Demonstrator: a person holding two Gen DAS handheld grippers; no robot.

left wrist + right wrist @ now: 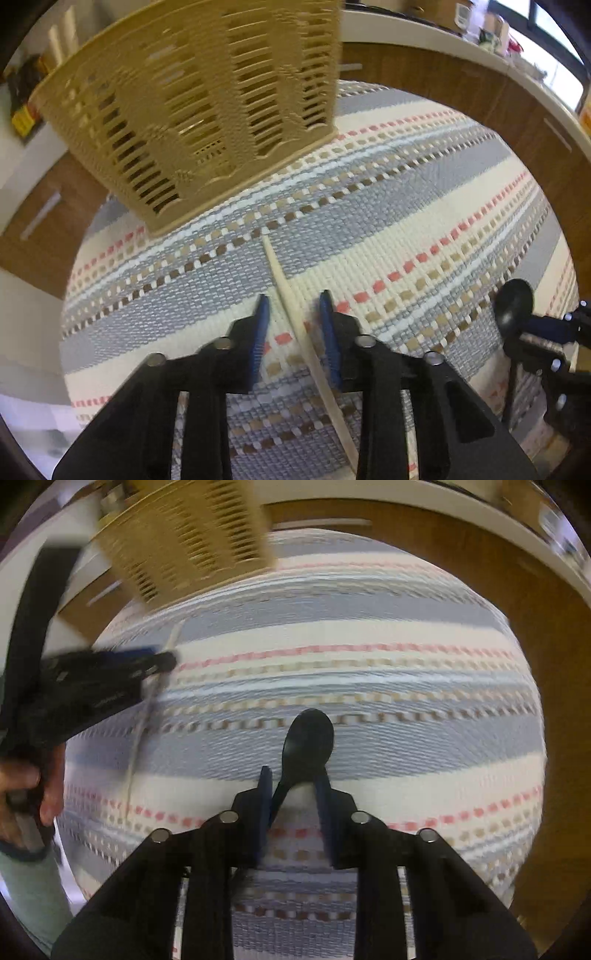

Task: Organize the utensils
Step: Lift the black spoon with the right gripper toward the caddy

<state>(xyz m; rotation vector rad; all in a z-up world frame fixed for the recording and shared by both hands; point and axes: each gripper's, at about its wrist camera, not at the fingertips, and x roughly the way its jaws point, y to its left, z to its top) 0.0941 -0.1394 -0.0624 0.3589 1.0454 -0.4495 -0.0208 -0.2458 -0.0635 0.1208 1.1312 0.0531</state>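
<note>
both tongs tilt steeply down, left tongs (294,306) released astride chopstick (295,321), right tongs (293,779) astride spoon (308,738).

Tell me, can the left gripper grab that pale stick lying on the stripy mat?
Probably yes. The pale stick already lies between the left gripper's blue fingers, with nothing covering it on the stripy mat. The pads don't seem to touch it yet.

Basket (192,110) behind chopstick (295,314); spoon (308,738) apparently right.
</note>
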